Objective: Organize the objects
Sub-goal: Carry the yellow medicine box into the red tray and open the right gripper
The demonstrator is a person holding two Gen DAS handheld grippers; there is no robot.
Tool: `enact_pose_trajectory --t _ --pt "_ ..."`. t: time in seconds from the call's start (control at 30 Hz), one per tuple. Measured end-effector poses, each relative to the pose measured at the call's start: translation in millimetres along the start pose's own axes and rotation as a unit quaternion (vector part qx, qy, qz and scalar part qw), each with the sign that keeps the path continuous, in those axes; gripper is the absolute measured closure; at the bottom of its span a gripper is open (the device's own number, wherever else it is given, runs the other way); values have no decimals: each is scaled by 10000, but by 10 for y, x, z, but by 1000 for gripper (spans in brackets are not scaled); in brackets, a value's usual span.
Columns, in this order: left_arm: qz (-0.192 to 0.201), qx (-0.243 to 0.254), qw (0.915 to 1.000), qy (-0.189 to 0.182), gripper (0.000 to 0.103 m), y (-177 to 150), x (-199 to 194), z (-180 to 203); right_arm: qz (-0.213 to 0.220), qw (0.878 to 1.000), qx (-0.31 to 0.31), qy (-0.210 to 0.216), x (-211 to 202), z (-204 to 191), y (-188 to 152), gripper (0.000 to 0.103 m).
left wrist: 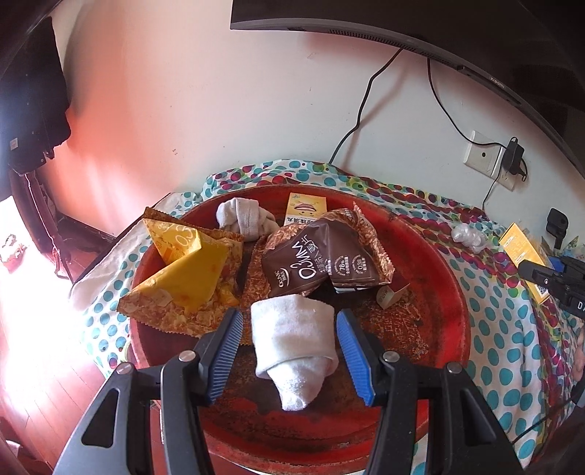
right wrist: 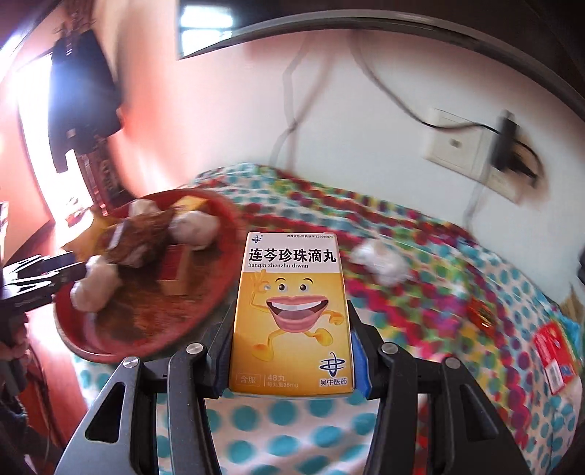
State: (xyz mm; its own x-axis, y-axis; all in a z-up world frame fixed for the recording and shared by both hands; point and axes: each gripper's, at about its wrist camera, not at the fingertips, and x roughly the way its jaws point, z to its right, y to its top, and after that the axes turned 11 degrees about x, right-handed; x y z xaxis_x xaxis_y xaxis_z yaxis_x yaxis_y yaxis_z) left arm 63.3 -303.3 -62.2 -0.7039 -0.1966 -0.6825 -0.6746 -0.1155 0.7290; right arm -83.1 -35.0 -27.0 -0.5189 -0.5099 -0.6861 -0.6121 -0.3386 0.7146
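A round red tray (left wrist: 435,285) holds a rolled white sock (left wrist: 296,343), a grey rolled sock (left wrist: 243,217), a yellow snack packet (left wrist: 190,270), a brown snack packet (left wrist: 321,263), a yellow medicine box (left wrist: 305,208) and a small red box (left wrist: 393,292). My left gripper (left wrist: 290,316) is open over the tray, its blue pads either side of the white sock without touching it. My right gripper (right wrist: 290,307) is shut on a yellow medicine box (right wrist: 290,310) with a cartoon mouth, held above the dotted cloth right of the tray (right wrist: 208,303). The right gripper also shows in the left wrist view (left wrist: 548,281).
A dotted cloth (right wrist: 420,303) covers the table. On it lie a crumpled white wad (right wrist: 380,261), a small orange-red item (right wrist: 482,314) and a red packet (right wrist: 555,350). A wall socket with plug (left wrist: 486,153) and cables are behind. A monitor (left wrist: 402,22) hangs above.
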Motion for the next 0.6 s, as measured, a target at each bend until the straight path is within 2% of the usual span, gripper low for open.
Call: enact_pose_trajectory --t 0.17,0.3,0.43,0.6 --pt "56 -88 9999 26 48 2 -30 -62 -324 9963 -695 375 156 -681 -51 55" --pt "148 -179 9997 46 48 11 -67 -106 -486 9908 -1140 549 270 -1080 -172 55" --pt "223 -321 9992 8 48 11 -94 -162 -628 9867 -1394 552 410 -1356 -215 56" --pt "194 -408 9990 54 48 2 -65 -197 -774 9855 -1431 484 586 -1525 -238 56"
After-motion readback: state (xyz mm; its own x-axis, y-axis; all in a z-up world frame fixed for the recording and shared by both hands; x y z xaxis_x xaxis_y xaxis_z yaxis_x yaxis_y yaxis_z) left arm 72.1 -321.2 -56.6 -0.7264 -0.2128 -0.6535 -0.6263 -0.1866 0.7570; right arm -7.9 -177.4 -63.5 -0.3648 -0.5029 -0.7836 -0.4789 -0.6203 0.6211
